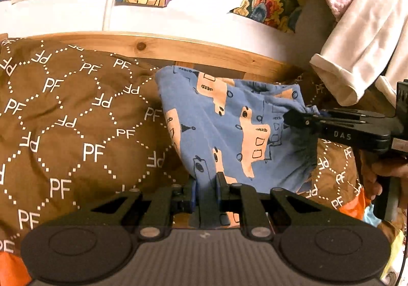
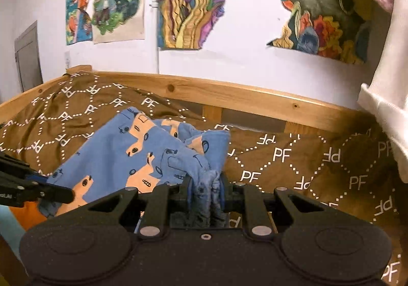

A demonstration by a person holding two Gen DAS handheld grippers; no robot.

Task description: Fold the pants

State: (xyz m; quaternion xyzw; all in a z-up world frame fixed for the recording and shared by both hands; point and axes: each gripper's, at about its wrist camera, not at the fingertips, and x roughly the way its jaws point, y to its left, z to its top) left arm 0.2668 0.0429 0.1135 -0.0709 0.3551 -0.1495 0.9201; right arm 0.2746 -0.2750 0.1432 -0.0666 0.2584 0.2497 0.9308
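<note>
Pants (image 1: 229,127): blue fabric w/ peach vehicle shapes and dark line drawings. Held up off the bed, stretched loosely btwn two pinch points, creased and sagging in the middle. One edge is bunched tightly into a wad (image 2: 206,184); the far side is draped, folded over itself.

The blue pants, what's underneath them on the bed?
Under the blue pants lies the brown PF-patterned bedspread. Whatever sits directly beneath the fabric is covered.

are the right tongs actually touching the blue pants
Touching. The right wrist view shows the right tongs shut on a bunched part of the blue pants, cloth pinched between the fingers.
</note>
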